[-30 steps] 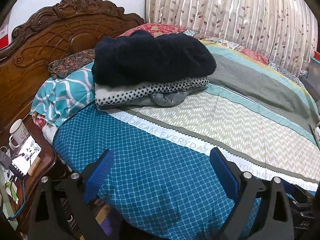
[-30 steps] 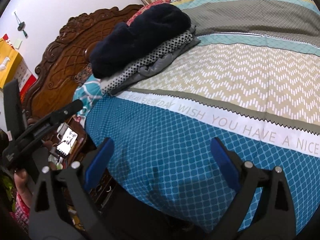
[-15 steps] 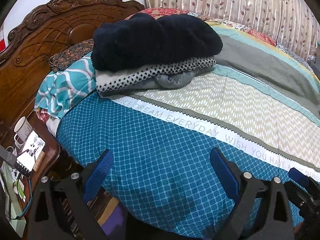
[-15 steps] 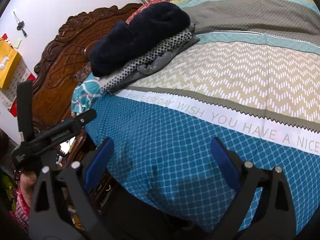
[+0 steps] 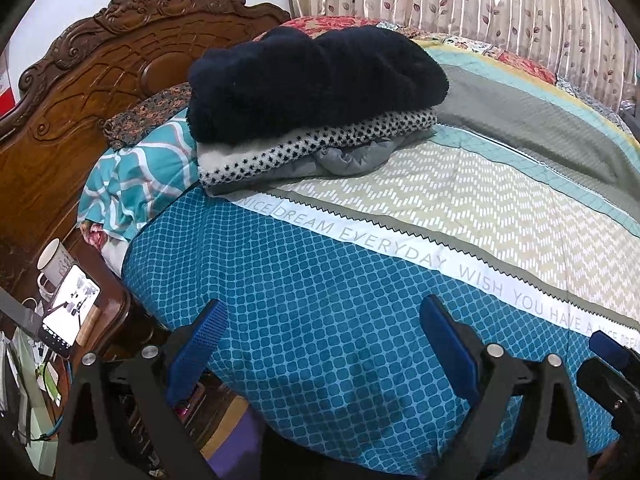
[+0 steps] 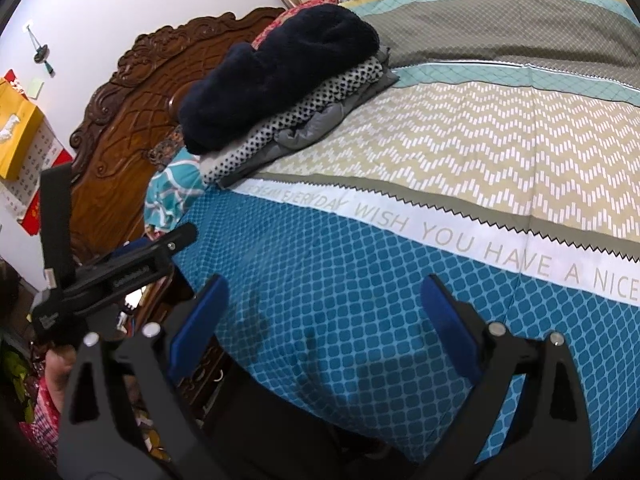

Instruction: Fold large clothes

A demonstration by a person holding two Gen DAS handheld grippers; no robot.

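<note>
A stack of folded clothes lies near the head of the bed: a dark navy fleece point(image 5: 312, 84) point(image 6: 280, 72) on top, a black-and-white spotted garment point(image 5: 316, 146) point(image 6: 308, 114) under it, and a grey padded one point(image 5: 352, 156) point(image 6: 316, 128) at the bottom. My left gripper point(image 5: 322, 320) hangs open over the blue patterned part of the bedspread point(image 5: 320, 280), well short of the stack, with nothing between its blue pads. My right gripper point(image 6: 324, 300) is also open and empty above the same blue part of the bedspread point(image 6: 360, 280). In the right wrist view, the left gripper's black body point(image 6: 112, 268) shows at the left edge.
A carved wooden headboard point(image 5: 92, 80) stands behind teal patterned pillows point(image 5: 136, 176). A bedside table at the left holds a mug point(image 5: 54, 264) and a lit phone point(image 5: 70, 310). Curtains point(image 5: 480, 12) hang behind the bed. A yellow bag point(image 6: 16, 128) hangs on the wall.
The left wrist view has tilted and shifted slightly, so the stack sits a bit higher and further right. The left gripper's body has risen in the right wrist view. Both grippers stayed open.
</note>
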